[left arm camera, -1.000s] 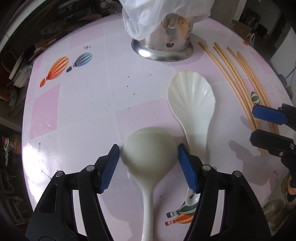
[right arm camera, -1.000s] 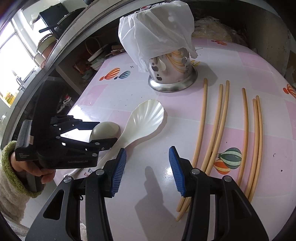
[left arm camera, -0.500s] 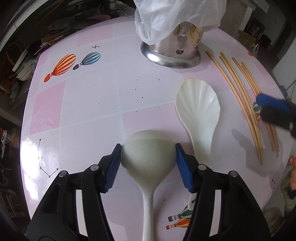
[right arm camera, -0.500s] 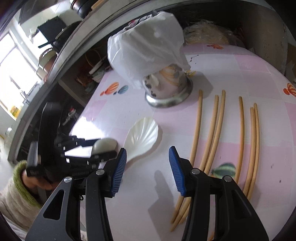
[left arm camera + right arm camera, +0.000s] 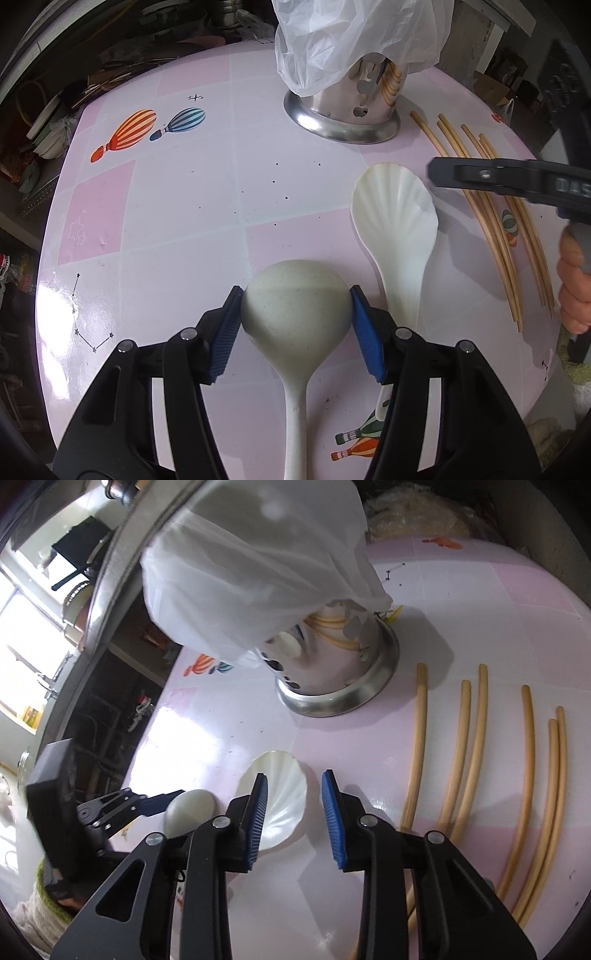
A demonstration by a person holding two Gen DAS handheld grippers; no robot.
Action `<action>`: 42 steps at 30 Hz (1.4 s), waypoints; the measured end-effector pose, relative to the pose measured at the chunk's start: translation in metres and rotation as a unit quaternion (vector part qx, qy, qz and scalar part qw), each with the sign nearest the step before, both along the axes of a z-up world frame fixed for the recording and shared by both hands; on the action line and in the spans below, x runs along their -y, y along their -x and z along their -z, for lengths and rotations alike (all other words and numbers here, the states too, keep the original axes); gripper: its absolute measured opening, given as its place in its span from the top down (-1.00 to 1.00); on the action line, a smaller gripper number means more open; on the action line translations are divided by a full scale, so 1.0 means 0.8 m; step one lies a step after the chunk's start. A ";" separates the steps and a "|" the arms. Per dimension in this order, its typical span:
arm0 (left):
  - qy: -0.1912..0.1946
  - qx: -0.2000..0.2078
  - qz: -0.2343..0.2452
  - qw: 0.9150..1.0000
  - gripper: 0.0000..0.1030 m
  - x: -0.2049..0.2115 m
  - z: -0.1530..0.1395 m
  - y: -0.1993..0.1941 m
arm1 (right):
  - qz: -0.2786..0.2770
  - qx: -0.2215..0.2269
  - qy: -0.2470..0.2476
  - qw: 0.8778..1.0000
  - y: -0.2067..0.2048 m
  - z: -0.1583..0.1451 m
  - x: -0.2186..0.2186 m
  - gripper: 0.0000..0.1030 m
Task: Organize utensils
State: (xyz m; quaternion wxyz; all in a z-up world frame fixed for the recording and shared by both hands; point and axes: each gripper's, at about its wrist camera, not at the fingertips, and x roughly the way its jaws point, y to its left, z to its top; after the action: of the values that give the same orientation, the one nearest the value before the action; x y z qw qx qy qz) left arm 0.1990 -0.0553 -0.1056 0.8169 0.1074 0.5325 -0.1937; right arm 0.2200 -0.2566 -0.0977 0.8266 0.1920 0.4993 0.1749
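My left gripper (image 5: 295, 317) is shut on the round head of a pale grey-white rice paddle (image 5: 295, 306), its handle running back under me. A white shell-shaped paddle (image 5: 395, 218) lies on the table just to its right. My right gripper (image 5: 291, 805) is open and empty, hovering over the shell paddle's head (image 5: 280, 794); it shows in the left wrist view (image 5: 498, 177) from the side. The held paddle (image 5: 188, 808) shows in the right wrist view at lower left. A steel utensil holder (image 5: 347, 110) draped with a white plastic bag (image 5: 354, 33) stands at the back.
Several long bamboo chopsticks (image 5: 476, 746) lie in a fan to the right of the holder, also in the left wrist view (image 5: 491, 229). The pink checked table (image 5: 177, 206) carries balloon prints. Dark cluttered shelves lie beyond its left edge.
My left gripper closed on the grey paddle's head and raised it slightly. My right gripper rose and swung left from beside the chopsticks to over the shell paddle.
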 end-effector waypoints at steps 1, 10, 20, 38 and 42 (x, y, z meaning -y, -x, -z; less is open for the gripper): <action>0.001 0.000 0.000 1.000 -0.07 -0.001 0.000 0.000 | -0.002 -0.002 0.001 1.000 -0.004 0.003 -0.002 0.48; 0.006 0.001 -0.001 1.000 -0.07 -0.001 -0.001 -0.001 | -0.027 -0.010 0.009 1.000 -0.016 0.022 -0.023 0.60; 0.004 0.004 -0.002 1.000 -0.07 0.001 0.001 -0.001 | -0.036 -0.011 -0.001 0.999 -0.017 0.027 -0.026 0.78; 0.033 0.001 -0.014 0.999 -0.07 -0.011 -0.002 -0.009 | 0.024 0.087 0.059 0.994 0.042 -0.053 -0.010 0.93; 0.032 0.011 -0.024 0.999 -0.07 -0.015 -0.012 -0.009 | 0.038 0.116 0.074 0.990 0.056 -0.079 -0.003 0.95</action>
State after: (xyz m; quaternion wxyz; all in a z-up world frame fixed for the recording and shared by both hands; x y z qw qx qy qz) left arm 0.2065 -0.0435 -0.0962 0.8302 0.0705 0.5192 -0.1902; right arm 0.1749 -0.2540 -0.0349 0.8967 0.1277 0.4040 0.1276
